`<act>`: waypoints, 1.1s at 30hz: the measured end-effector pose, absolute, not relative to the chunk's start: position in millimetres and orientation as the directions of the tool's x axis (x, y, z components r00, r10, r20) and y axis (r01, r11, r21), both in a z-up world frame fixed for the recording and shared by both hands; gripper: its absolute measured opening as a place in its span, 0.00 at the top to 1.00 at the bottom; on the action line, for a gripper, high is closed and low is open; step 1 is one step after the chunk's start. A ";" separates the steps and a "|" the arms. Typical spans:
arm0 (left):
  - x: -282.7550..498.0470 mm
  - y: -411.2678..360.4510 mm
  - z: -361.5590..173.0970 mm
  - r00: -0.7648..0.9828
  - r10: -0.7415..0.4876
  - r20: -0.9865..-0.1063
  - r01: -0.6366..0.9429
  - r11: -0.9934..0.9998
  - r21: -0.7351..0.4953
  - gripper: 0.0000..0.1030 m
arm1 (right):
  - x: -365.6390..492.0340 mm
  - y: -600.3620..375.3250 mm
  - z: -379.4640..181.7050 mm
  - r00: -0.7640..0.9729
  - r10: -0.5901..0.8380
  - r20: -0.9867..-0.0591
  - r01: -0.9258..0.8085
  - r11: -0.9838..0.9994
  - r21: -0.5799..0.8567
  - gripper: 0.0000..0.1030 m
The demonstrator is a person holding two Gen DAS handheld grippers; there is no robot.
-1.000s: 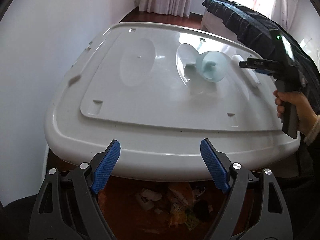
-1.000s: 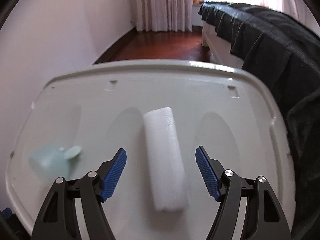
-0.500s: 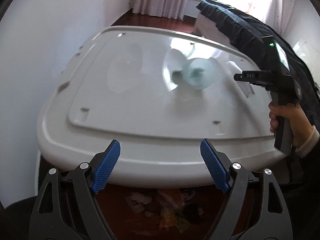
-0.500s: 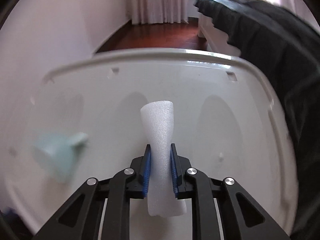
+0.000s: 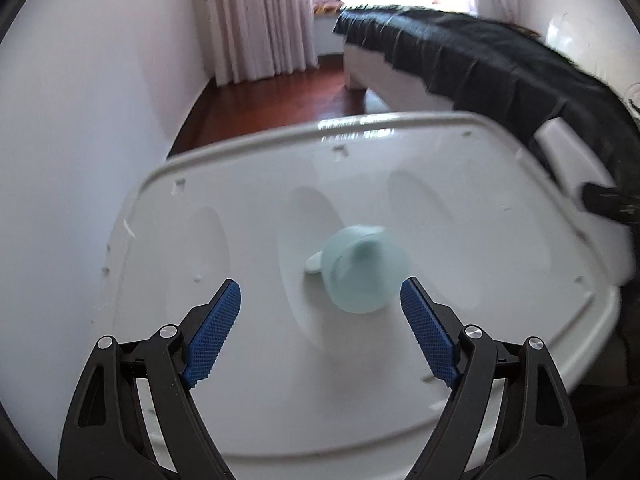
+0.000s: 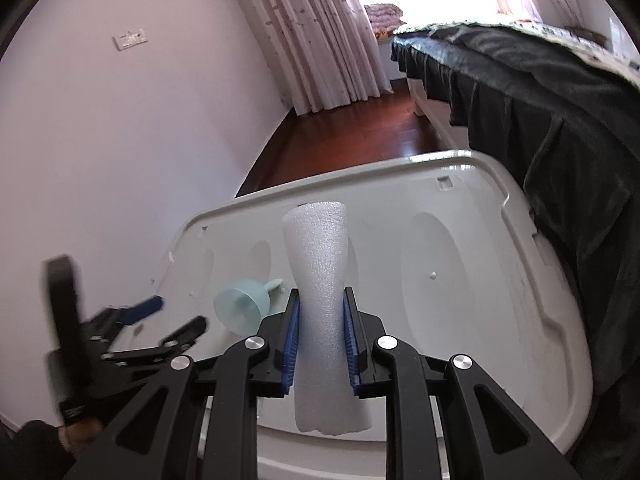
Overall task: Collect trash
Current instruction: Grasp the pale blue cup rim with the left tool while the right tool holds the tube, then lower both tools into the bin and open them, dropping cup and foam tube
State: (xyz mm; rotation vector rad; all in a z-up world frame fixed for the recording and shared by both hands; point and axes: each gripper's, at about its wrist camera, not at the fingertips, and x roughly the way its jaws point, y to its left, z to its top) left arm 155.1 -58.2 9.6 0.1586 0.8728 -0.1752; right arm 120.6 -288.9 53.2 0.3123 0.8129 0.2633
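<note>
A pale blue funnel (image 5: 362, 274) lies on its side on the white plastic lid (image 5: 460, 280). My left gripper (image 5: 320, 330) is open, its blue pads on either side of the funnel and just short of it. My right gripper (image 6: 320, 334) is shut on a white foam roll (image 6: 322, 304) and holds it lifted above the lid (image 6: 480, 304). The funnel (image 6: 244, 306) and the left gripper (image 6: 160, 320) also show at the left of the right wrist view.
A bed with a dark cover (image 5: 500, 64) stands to the right of the lid. A white wall (image 5: 80, 120) runs along the left. Red wooden floor (image 5: 280, 96) and curtains (image 5: 264, 16) lie beyond.
My left gripper has moved up and forward over the lid to the funnel. My right gripper shut on the foam roll and has lifted it off the lid.
</note>
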 end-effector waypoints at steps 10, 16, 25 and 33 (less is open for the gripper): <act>197.1 -52.8 -31.4 0.615 -0.068 -0.785 0.191 0.979 0.066 0.23 | 133.9 -277.9 54.4 0.651 0.376 -0.659 -0.108 0.905 0.410 0.80; 201.3 -58.6 -38.1 0.596 -0.114 -0.795 0.211 0.977 0.018 0.88 | 139.2 -256.8 49.7 0.630 0.379 -0.678 -0.147 0.916 0.374 0.80; 175.9 -44.0 -16.7 0.613 -0.124 -0.780 0.159 0.987 -0.032 0.95 | 138.5 -252.2 47.6 0.627 0.363 -0.690 -0.145 0.924 0.354 0.80; 123.3 -30.7 11.6 0.614 -0.103 -0.782 0.108 0.993 -0.046 0.95 | 131.7 -241.3 50.0 0.633 0.377 -0.676 -0.181 0.921 0.345 0.80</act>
